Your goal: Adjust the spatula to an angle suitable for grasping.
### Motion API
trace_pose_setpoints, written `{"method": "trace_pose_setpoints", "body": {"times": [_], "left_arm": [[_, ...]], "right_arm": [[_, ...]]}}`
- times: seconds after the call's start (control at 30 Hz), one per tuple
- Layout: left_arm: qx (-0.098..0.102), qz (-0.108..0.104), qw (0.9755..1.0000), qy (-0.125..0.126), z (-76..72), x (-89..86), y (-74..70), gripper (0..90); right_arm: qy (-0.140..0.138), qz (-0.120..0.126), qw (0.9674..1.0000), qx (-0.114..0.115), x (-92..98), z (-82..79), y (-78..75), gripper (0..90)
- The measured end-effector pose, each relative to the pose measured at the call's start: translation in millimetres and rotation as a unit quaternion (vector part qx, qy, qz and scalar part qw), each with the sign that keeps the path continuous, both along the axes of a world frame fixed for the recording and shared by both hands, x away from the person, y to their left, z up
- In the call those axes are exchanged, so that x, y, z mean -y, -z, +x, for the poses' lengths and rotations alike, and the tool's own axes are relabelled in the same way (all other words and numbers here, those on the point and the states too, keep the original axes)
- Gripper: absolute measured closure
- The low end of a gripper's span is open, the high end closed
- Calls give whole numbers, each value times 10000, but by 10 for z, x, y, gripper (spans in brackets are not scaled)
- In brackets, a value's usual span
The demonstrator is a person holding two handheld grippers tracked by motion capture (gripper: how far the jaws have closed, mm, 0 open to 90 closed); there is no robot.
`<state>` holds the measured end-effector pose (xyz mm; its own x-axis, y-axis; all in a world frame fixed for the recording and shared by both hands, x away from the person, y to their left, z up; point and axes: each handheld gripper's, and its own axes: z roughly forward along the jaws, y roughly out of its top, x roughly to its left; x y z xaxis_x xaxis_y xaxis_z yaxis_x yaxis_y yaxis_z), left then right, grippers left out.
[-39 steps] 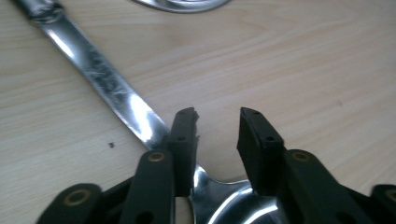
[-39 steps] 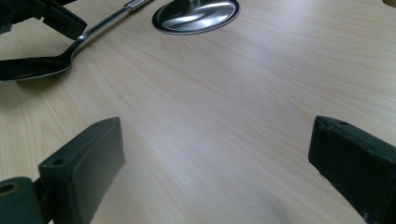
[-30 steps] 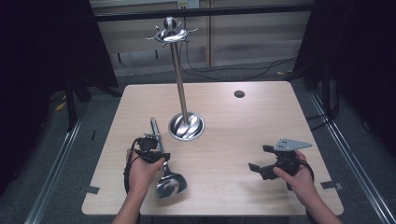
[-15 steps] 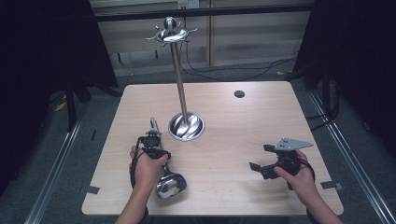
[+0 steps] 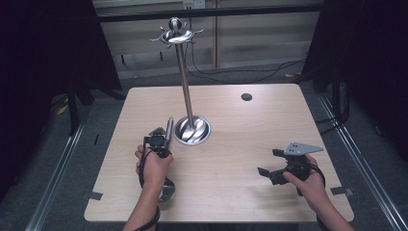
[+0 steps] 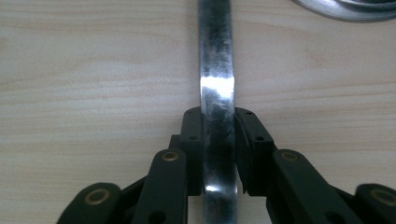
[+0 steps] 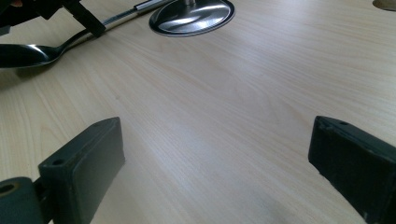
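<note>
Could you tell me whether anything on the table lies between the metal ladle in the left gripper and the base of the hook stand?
Nothing visible does. The left gripper is shut on the flat steel handle of the shiny metal ladle, and just bare wooden table separates the handle's tip from the round chrome base of the tall hook stand.

Overhead light on table (image 5: 240, 144), dark surroundings; glare on ladle handle (image 6: 217, 88); near jaws blurred.

Counter layout, stand at centre

Stand (image 5: 191, 129) base sits mid-counter (image 5: 269, 125), slightly left of centre. Ladle (image 5: 168, 159) lies on the counter just left of the base, bowl toward the near edge; left tool (image 5: 162, 142) on its handle. Right tool (image 5: 270, 163) near the near right corner. Small hole (image 5: 247, 96) toward the far right corner.
</note>
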<state>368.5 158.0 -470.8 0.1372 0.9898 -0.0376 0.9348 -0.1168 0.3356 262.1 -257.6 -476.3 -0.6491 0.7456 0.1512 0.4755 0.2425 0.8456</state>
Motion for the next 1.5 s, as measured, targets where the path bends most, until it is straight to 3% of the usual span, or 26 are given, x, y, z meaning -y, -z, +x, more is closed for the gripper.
{"method": "trace_pose_setpoints", "body": {"times": [0.37,0.77,0.87,0.97,1.17,1.3,1.5], "left_arm": [[88,-355,9993,121,1,-167,9,755],[339,-781,9957,360,-55,-302,-43,755],[415,-1020,9933,348,-71,-349,-54,756],[586,-1029,9921,425,-104,-385,-98,756],[823,-1366,9861,469,-151,-443,-218,756],[977,-1450,9832,531,-182,-480,-284,755],[1353,-1593,9762,576,-252,-518,-341,755]], "right_arm": [[19,0,10000,12,8,6,5,34],[35,-14,10000,-19,1,7,12,34],[27,-14,10000,-14,-1,7,14,33],[31,-13,10000,-13,-1,6,13,34],[30,-24,10000,-19,-7,9,22,34],[13,-28,10000,-7,-17,5,15,34],[29,-19,10000,-2,-11,2,13,34]]}}
